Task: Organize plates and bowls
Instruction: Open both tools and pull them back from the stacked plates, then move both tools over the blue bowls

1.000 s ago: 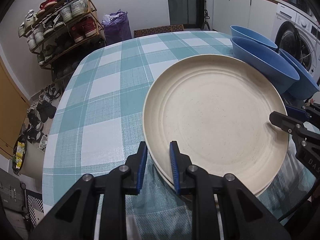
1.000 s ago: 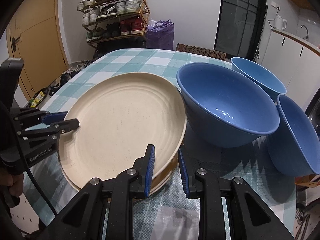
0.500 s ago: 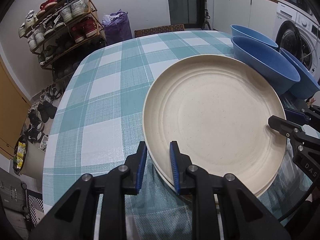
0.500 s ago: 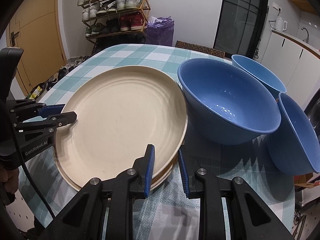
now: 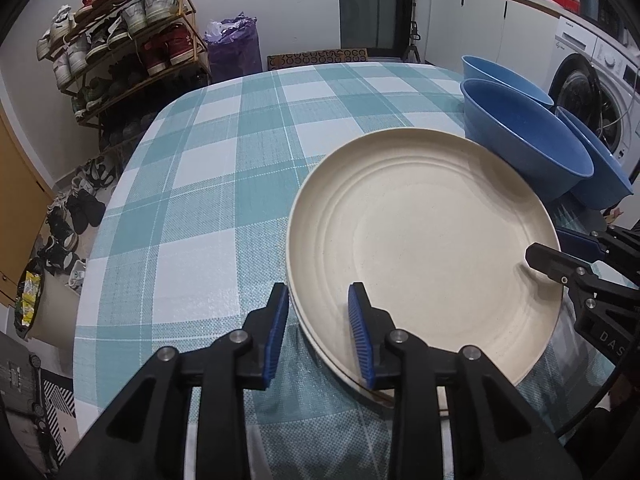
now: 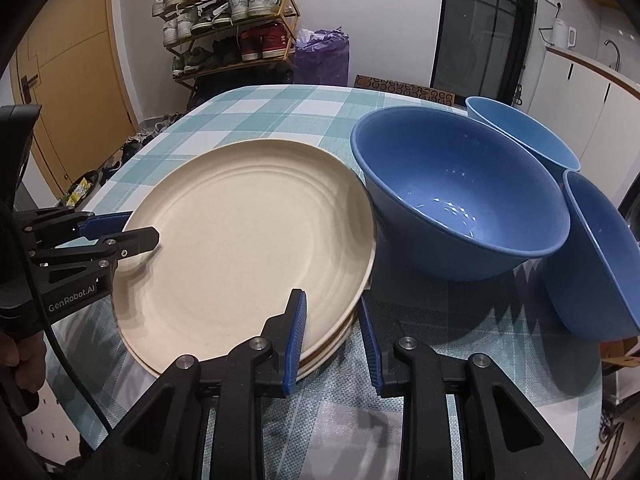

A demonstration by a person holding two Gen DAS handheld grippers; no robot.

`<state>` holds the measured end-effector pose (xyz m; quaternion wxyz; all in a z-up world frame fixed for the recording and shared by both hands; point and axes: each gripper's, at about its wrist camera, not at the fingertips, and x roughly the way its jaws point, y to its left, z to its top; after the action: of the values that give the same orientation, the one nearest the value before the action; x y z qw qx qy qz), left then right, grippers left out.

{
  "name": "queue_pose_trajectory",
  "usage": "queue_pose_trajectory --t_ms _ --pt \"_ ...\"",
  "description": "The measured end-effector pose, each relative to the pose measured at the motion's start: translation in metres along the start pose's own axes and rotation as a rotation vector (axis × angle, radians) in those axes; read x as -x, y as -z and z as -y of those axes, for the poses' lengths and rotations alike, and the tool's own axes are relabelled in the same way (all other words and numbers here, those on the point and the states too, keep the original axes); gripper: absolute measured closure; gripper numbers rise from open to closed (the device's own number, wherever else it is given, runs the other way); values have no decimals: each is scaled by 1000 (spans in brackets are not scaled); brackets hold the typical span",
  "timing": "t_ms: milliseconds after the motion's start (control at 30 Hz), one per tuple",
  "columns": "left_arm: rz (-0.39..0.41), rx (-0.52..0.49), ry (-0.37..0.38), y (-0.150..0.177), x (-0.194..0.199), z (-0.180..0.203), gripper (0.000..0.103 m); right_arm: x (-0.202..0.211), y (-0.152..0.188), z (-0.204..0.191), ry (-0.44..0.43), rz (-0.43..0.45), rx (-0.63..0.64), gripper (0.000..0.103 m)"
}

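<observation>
The lower plates [image 6: 340, 338] were mostly hidden under the top plate [image 6: 248, 240]; the three blue bowls [image 6: 460, 196] held nothing. The left gripper [image 5: 318, 328] and right gripper [image 6: 332, 336] had just been opening; each sat loose around the plate rim.

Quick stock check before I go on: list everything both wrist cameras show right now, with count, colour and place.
Plates: a stack, at least two, cream, near edge of the table beside the bowls.
Bowls: three, blue, right of the plates; the nearest one tilted.
Tablecloth: one, teal and white check, covering the table.
Shoe rack: one, full of shoes, by the far wall.
Purple bag: one, on the floor beside the rack.
Washing machine: one, white, behind the bowls.
Kettle: one, white, on the counter.
Left tongs: black with blue pads, straddling the stack's left rim, just been opening.
Right tongs: same, straddling the right rim, opening slightly.
</observation>
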<state>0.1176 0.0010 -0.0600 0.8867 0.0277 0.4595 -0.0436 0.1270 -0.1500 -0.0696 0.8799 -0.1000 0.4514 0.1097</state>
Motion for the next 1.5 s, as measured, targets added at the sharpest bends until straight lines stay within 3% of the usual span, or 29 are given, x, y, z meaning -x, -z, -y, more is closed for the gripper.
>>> queue_pose_trajectory --t_ms 33,100,233,433,533,667,700,800,833,933,1100,1500 --pt "1 5 6 0 1 0 60 0 0 1 -1 0 -4 75" --pt "11 10 10 1 2 -1 55 1 1 2 -5 -4 -9 73" --pt "15 14 22 2 3 -3 55 5 0 3 -5 10 -8 70" --pt "27 35 50 1 8 -6 51 10 -3 -3 -20 27 9 54" --pt "25 40 56 1 9 -8 50 13 -4 -7 -30 37 19 51" --pt "34 40 63 1 14 -8 46 16 -6 -8 -44 47 22 29" --pt "39 39 60 1 15 -7 41 18 -7 -9 -48 55 23 27" --pt "73 43 45 0 22 -7 10 24 -10 -10 -40 76 37 17" --pt "96 42 42 -1 26 -6 6 26 -11 -10 -31 84 40 16" --pt "115 34 50 -4 32 -5 5 31 -14 -9 -15 95 48 6" --pt "133 18 48 -9 36 -1 5 42 -18 -6 -20 119 53 1" --pt "185 -2 67 -28 50 13 4 72 -32 13 -31 169 55 1"
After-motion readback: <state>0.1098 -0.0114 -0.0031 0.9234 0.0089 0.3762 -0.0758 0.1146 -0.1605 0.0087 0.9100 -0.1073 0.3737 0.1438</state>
